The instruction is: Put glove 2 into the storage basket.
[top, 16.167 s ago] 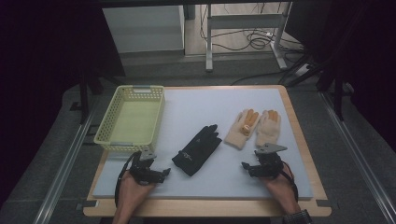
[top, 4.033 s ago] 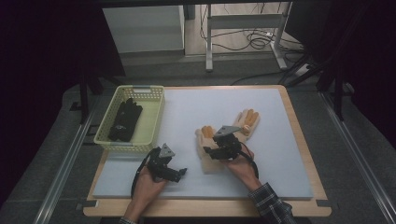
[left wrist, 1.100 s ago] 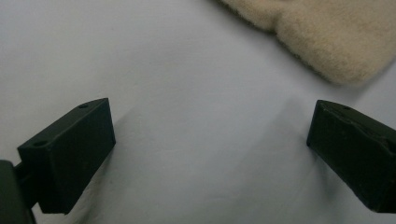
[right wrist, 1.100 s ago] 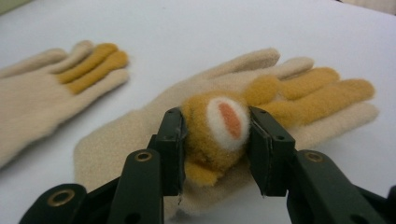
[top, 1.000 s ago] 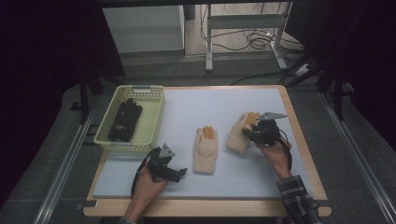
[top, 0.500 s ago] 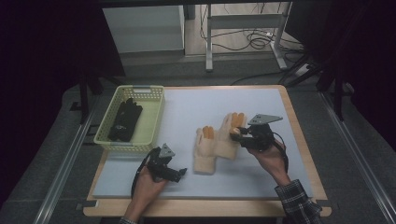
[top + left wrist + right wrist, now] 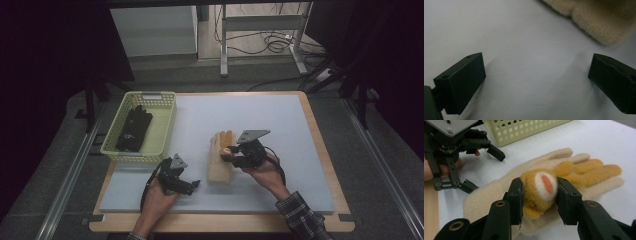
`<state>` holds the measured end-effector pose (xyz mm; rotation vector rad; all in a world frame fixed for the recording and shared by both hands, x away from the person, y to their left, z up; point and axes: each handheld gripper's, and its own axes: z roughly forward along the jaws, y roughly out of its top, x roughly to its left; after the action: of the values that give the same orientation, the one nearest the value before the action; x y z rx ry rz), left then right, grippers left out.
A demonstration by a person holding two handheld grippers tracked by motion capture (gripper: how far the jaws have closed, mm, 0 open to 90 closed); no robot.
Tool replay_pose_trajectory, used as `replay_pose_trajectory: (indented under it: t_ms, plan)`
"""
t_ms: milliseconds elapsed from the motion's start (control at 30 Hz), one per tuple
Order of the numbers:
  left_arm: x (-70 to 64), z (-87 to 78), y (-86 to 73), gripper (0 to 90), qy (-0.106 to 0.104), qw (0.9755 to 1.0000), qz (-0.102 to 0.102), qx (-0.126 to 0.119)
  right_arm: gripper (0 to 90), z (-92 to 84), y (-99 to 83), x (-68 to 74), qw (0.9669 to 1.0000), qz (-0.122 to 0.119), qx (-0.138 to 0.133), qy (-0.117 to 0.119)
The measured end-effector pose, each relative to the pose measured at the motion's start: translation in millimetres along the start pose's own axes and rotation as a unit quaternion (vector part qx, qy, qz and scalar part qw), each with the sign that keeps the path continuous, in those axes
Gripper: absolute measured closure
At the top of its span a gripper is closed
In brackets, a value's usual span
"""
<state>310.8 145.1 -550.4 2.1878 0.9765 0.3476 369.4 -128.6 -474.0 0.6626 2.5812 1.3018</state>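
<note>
Two fleece gloves now sit stacked at mid-table as the right gripper (image 7: pixel 539 195), jaws part closed on the cuff of the orange-fingered glove (image 7: pixel 541 187), lays it over the cream glove (image 7: pixel 506 185) it had carried in from the right a second earlier. The left gripper (image 7: pixel 536 82) stands idle just near and left of the pair, jaws wide apart with nothing between them, the cream glove's edge showing just beyond its tips. With the black gloves (image 7: pixel 134 128) already lying in the yellow-green basket (image 7: pixel 165 131) at the far left, pairing this second set looks like the step before it follows them. Pale blue-grey padding (image 7: pixel 260 110) covers the wood-edged table (image 7: pixel 320 150); beyond it, dark surroundings, a metal stand (image 7: pixel 260 35) and loose cables (image 7: pixel 272 45) on the floor.
</note>
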Motion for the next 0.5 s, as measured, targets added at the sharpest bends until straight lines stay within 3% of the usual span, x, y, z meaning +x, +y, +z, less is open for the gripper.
replay_pose_trajectory:
  t_ms: [67, 233, 400, 500]
  plan:
    - [0.0, 0.0, 0.0, 1.2, 0.0, 1.0, 0.0, 0.0, 58.8, 8.5, -1.8, 0.5, 0.9999, -0.009, 0.009, -0.002]
    - [0.0, 0.0, 0.0, 1.1, -0.001, 1.0, -0.001, 0.0, 56.4, 21.0, -10.6, -2.6, 0.9997, -0.006, 0.023, -0.011]
    - [0.0, -0.1, 0.0, 1.2, 0.0, 1.0, 0.0, 0.001, 45.4, 31.7, -17.5, -4.5, 0.9991, 0.001, 0.042, -0.009]
    - [0.0, -0.1, 0.0, 1.2, -0.001, 1.0, 0.0, 0.001, 40.0, 26.6, -14.8, -3.5, 0.9994, 0.001, 0.033, -0.014]
